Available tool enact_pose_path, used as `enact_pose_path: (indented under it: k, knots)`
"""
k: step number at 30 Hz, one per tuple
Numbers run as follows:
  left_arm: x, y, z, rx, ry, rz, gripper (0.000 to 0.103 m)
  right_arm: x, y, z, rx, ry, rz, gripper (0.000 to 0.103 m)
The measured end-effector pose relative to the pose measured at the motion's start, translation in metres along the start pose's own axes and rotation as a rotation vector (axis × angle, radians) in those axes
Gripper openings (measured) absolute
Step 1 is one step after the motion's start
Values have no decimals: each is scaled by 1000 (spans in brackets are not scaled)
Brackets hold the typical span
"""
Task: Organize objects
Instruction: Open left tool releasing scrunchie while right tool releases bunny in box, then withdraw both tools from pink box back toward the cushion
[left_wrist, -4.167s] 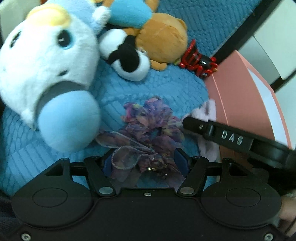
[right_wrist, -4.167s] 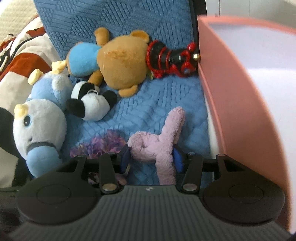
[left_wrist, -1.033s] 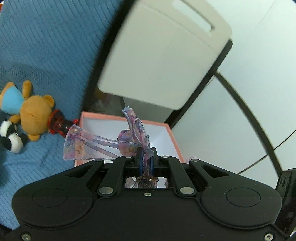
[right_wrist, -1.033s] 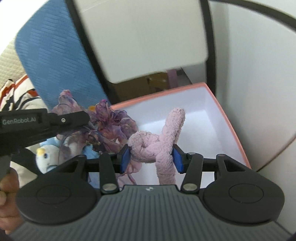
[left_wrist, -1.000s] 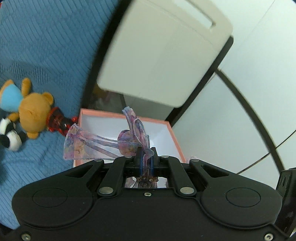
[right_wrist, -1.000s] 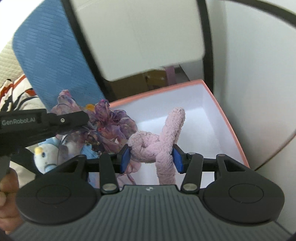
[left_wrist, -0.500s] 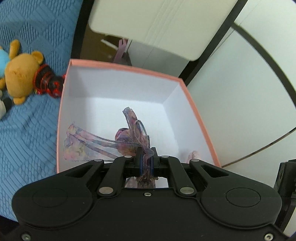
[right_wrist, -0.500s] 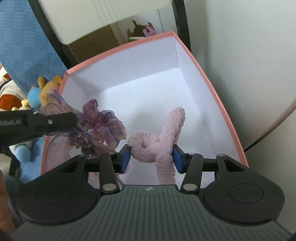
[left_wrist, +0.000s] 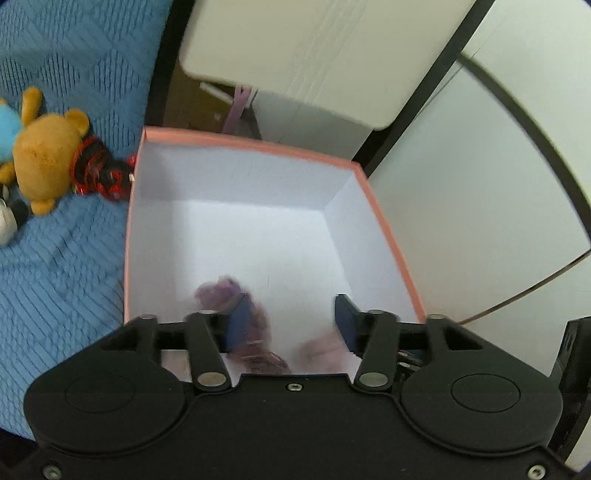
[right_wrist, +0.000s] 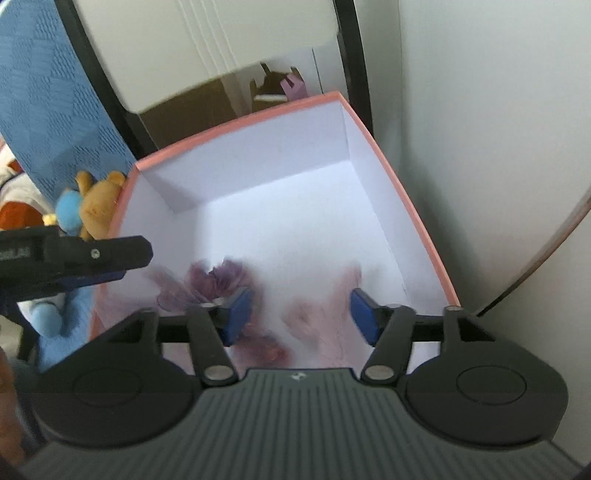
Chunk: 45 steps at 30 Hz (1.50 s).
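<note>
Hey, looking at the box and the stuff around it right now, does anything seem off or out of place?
Nothing looks damaged or spilled. The purple ribbon flower and pink plush are motion-blurred low inside the pink box, between just-opened jaws. A red and black toy lies against the box's outer wall beside the brown bear.

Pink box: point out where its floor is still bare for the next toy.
The pink box is bare across its far half, along the back wall and both far corners. The near end is crowded: the purple ribbon flower lies near-left, the pink plush near-right, both blurred, below the open right gripper.
</note>
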<state>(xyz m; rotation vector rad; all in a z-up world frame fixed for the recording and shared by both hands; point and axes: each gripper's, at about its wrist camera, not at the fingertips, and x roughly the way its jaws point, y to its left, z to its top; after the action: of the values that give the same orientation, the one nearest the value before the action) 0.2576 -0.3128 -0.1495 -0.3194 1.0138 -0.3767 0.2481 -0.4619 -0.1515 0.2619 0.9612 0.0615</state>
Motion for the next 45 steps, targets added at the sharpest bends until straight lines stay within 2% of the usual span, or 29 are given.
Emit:
enact_pose_path:
  k: [2,6,9,10,12,15,17,21,30,45]
  knots:
    - [-13,0,3,9,-17,-1,52,-8,6,1,9,-21,10,77]
    - [-39,2,7,14,-55,-23,57,-25,20,3,15,-51,13,78]
    - [-62,3,11,28,-86,-27,68,-39,32,3,13,-76,28,81]
    - [-70,4,11,35,-99,-30,73,-45,37,3,11,-88,28,90]
    - [-86,5,12,45,-123,-36,80,-57,46,2,5,-110,20,101]
    - [-112,8,13,60,-170,-37,89,-73,59,1,-7,-140,26,102]
    - [-129,11,10,65,-189,-32,100,-82,67,0,-9,-151,39,102]
    - [-158,21,6,68,-222,-35,102,-100,85,-1,-21,-179,50,102]
    - [-213,55,-7,66,-271,16,102,-129,125,-16,-37,-214,72,102]
    - [-282,99,-43,32,-332,73,102,-158,181,-57,-111,-250,109,102]
